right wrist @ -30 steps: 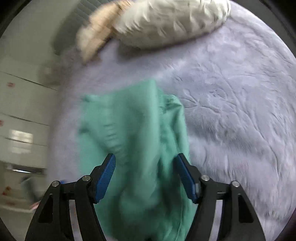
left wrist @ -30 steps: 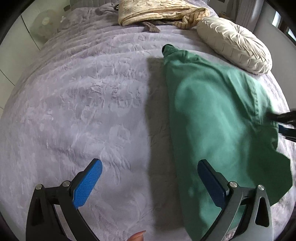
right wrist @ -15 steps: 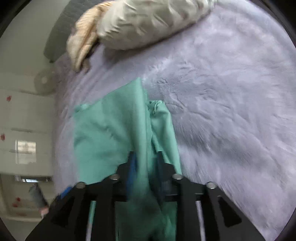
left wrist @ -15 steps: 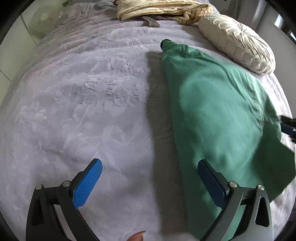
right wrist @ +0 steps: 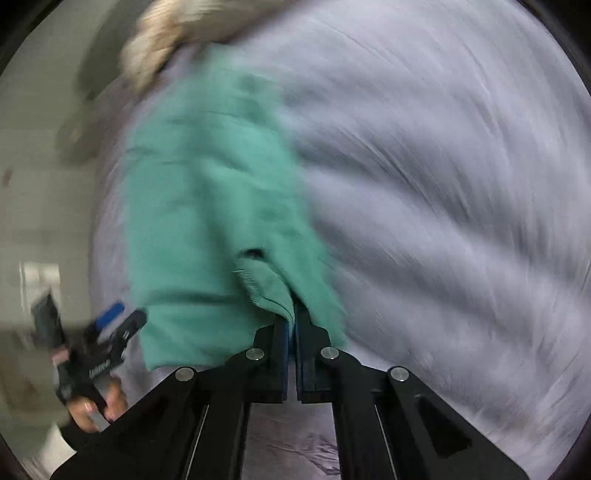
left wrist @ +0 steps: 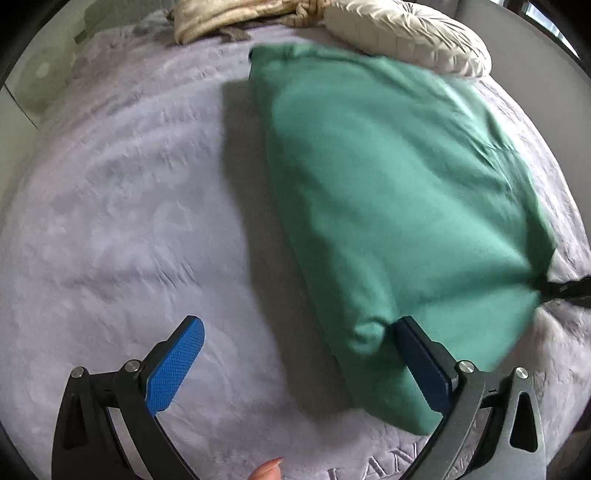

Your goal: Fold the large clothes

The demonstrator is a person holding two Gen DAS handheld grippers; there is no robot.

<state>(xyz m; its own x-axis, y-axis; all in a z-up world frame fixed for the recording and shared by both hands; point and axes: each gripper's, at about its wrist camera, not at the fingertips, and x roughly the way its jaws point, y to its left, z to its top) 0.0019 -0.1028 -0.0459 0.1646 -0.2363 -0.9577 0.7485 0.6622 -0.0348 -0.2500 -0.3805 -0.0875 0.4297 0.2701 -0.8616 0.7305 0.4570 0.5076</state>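
Note:
A large green garment (left wrist: 388, 184) lies folded lengthwise on the grey-lilac bed cover (left wrist: 110, 221), running from the far pillows toward me. My left gripper (left wrist: 298, 326) hangs open over the bed, and a near fold of the garment bulges just inside its right finger (left wrist: 421, 362). My right gripper (right wrist: 291, 314) is shut on the green garment (right wrist: 207, 206) at a bunched edge. In the left wrist view the right gripper (left wrist: 565, 288) pinches the garment's right corner and the cloth puckers toward it. The left gripper (right wrist: 122, 317) shows blurred at the lower left of the right wrist view.
A round cream pleated cushion (left wrist: 406, 33) and a beige knitted blanket (left wrist: 229, 18) lie at the head of the bed, beyond the garment. A person's hand (right wrist: 92, 410) holds the left gripper. Pale cupboards stand past the bed's left side.
My right gripper has shut on the garment's edge and swung sideways with it, blurring its view. My left gripper has come closer to the garment, whose near fold now lies by its right finger.

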